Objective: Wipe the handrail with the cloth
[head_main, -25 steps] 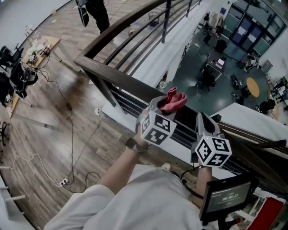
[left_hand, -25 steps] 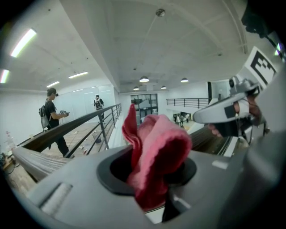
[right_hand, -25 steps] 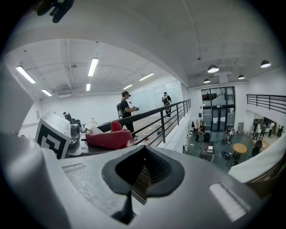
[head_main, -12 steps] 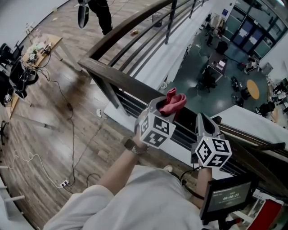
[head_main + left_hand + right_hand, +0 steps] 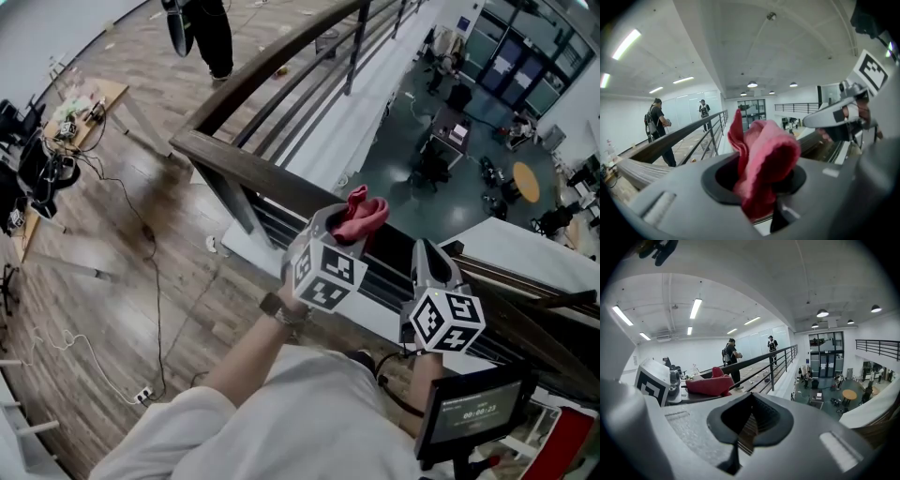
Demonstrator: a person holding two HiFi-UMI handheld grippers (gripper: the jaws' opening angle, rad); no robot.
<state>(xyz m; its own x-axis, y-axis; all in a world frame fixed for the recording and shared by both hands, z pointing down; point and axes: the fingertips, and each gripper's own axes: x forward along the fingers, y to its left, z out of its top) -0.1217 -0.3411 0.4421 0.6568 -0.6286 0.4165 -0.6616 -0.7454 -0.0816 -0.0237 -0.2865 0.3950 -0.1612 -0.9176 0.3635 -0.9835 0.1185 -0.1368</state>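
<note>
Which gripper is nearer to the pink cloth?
Left. The left gripper is shut on the cloth; the right gripper holds nothing, off to the cloth's right, not touching it.

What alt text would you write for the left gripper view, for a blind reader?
A pink cloth is clamped in the jaws of the left gripper, filling the centre of the picture. Behind it to the left, a dark wooden handrail runs away toward two people standing in a bright hall.

A crumpled pink-red fabric cloth [image 5: 362,212] stands bunched upward, pinched between the jaws of the left gripper [image 5: 349,228]. It sits directly over a long, dark brown wooden handrail [image 5: 246,165]; whether they touch cannot be told.
</note>
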